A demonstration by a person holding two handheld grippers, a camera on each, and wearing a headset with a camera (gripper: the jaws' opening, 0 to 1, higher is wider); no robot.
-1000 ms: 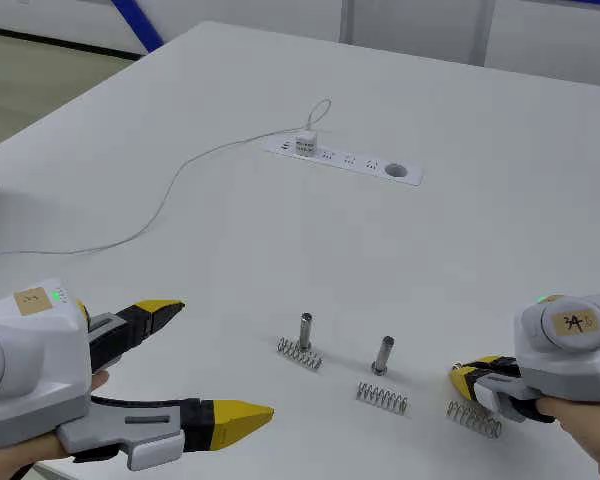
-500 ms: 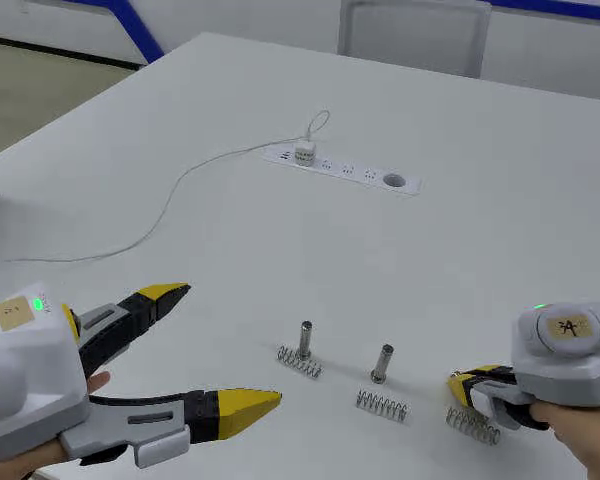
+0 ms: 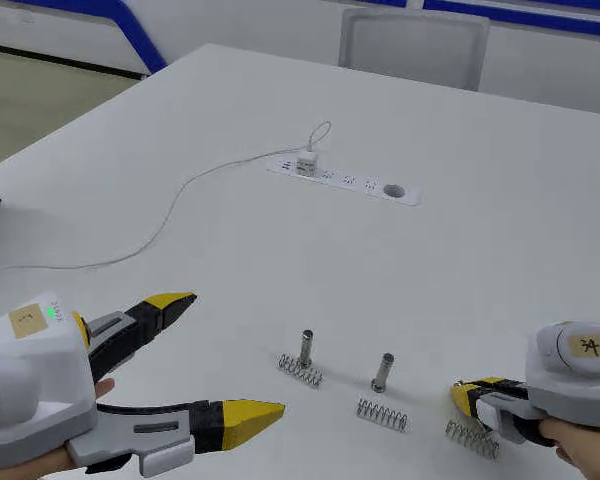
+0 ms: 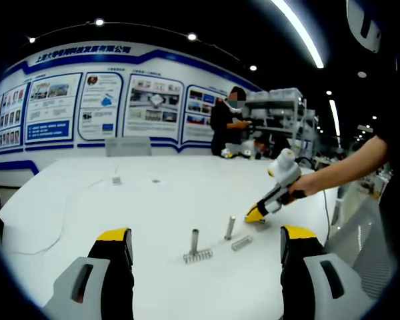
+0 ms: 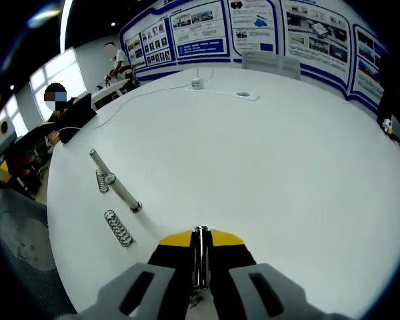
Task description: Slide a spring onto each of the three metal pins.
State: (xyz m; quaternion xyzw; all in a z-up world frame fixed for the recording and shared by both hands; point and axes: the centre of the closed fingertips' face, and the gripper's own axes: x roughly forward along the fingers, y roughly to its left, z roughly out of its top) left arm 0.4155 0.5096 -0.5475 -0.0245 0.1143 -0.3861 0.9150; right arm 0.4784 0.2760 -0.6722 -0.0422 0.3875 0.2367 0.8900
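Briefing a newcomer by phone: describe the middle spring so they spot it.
On the white table, nearer than the power strip, lie three springs. The middle spring sits just before the right pin; its neighbours lie by the left pin and the right tool.

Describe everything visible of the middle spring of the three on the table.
The middle spring is a short open-wound coil of silvery wire, seemingly uncompressed. It lies on its side on the white table, just in front of the upright pin nearer the right gripper, not threaded on it and apparently not touching it. Neither gripper touches it.
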